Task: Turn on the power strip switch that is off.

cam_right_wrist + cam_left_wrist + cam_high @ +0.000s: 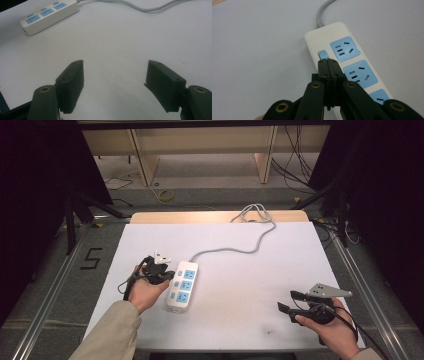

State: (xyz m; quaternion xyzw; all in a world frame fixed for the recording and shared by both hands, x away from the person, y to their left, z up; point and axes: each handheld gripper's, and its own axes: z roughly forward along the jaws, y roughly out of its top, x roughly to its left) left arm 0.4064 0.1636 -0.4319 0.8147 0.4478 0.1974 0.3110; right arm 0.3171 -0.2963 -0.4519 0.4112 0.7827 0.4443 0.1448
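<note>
My left claw [327, 62], jaws pressed together on nothing, rests at the power strip's [182, 286] blue switch [323, 54]; off-centre pressure could skid the strip across the desk [240, 270], right claw [115, 85] wide open, empty.

You are wearing a tan sleeve [111, 330] on your left arm. Both grippers, the left gripper [159, 271] and the right gripper [292, 302], are showing matte black jaws on black link arms with brass-coloured rivets [316, 85]. Each is carrying a grey three-cornered plate [327, 291] on top, and a thin black cable [350, 322] is trailing from each.
</note>
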